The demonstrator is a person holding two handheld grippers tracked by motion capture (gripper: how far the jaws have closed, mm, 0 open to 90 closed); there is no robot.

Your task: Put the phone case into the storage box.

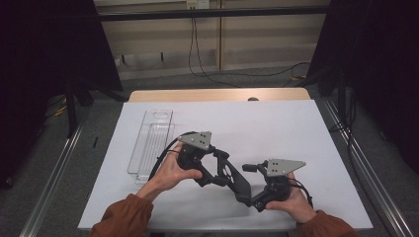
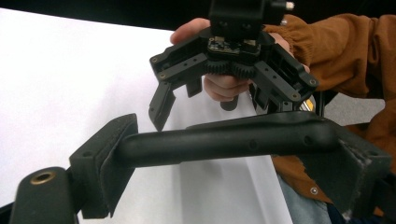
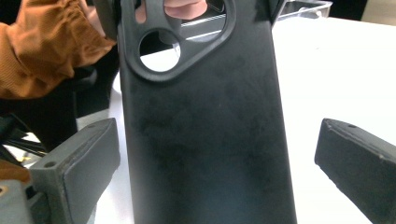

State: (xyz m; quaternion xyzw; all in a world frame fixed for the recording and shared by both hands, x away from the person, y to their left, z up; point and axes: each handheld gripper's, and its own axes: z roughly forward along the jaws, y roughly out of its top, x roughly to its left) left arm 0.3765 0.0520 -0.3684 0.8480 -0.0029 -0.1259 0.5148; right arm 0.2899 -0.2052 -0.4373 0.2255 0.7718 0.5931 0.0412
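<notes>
Left gripper view: left gripper (image 2: 233, 154) clamped on black phone case (image 2: 224, 140); right gripper (image 3: 219, 158) wide open around it.

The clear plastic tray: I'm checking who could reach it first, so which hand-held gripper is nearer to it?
Left. The left hand-held gripper sits just right of the clear plastic tray; the right hand-held gripper is farther right, beyond it.
</notes>
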